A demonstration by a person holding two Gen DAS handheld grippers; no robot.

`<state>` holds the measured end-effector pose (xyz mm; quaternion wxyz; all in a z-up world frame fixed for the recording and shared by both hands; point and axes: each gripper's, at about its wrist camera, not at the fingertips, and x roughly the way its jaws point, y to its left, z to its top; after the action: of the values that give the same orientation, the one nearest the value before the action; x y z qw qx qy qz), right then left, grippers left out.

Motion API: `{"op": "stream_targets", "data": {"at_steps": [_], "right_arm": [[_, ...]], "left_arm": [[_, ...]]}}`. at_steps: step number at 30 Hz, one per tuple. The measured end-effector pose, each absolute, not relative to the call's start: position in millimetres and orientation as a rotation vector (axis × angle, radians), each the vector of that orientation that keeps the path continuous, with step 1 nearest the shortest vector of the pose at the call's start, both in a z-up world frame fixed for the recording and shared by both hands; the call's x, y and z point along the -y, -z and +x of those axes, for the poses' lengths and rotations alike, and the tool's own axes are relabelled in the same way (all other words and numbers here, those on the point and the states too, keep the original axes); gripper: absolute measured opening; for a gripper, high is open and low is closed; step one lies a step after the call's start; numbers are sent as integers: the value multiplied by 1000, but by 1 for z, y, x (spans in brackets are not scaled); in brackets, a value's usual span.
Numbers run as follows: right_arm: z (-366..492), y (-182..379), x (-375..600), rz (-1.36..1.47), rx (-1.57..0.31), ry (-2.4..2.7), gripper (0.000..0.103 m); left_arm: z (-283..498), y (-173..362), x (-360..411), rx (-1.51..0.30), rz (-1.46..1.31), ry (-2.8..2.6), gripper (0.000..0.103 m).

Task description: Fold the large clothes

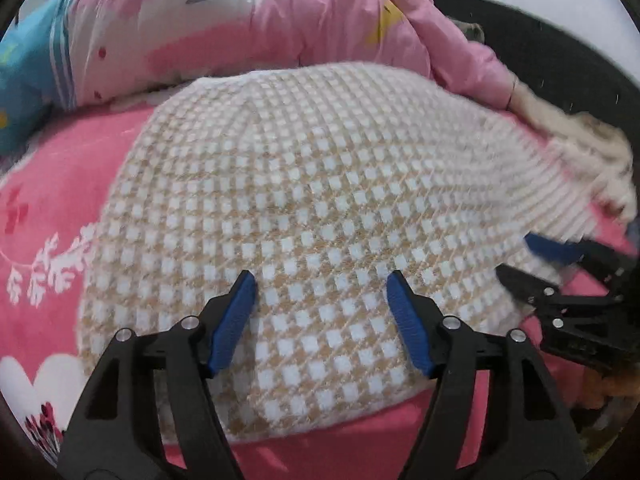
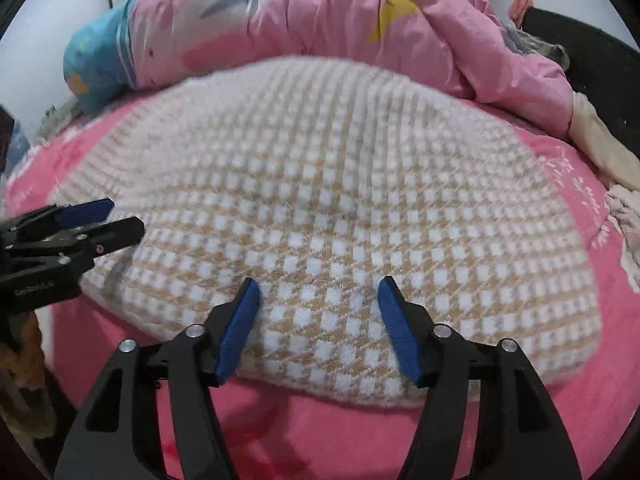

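Beige-and-white checked knit garment [image 1: 304, 208] lies spread flat on the pink bed sheet [image 1: 52, 184], filling most of both views. Looks like a fuzzy sweater or blanket-type knit; cannot tell which from here.

Left gripper [image 1: 322, 280]: jaws wide apart, nothing held, blue pads over the garment's near part. Cannot tell if the tips touch the fabric.

Right gripper [image 2: 318, 286]: jaws also wide apart, nothing held, over the garment close to its near edge.

Each gripper shows in the other's view: right gripper at the right edge of the left wrist view [image 1: 532, 260], motion-blurred, at the garment's right margin; left gripper at the left edge of the right wrist view [image 2: 124, 216], at the garment's left margin. So the 2 grippers sit side by side along the near edge.

Behind the garment: crumpled pink quilt [image 2: 340, 28] with a blue end, touching the garment's far edge. Cream cloth [image 2: 600, 144] at the far right of the bed.
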<state>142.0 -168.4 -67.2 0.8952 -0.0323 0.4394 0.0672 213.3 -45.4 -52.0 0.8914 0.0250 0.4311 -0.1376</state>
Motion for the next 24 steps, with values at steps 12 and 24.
{"op": "stream_targets", "data": {"at_steps": [12,24], "right_arm": [[128,77,263,160,-973,-25,62],[120,81,296,250,-1003,50,87]], "left_arm": [[203,57,-46,-914,-284,259,67],[193,54,-58,-899,-338,243,77]]}}
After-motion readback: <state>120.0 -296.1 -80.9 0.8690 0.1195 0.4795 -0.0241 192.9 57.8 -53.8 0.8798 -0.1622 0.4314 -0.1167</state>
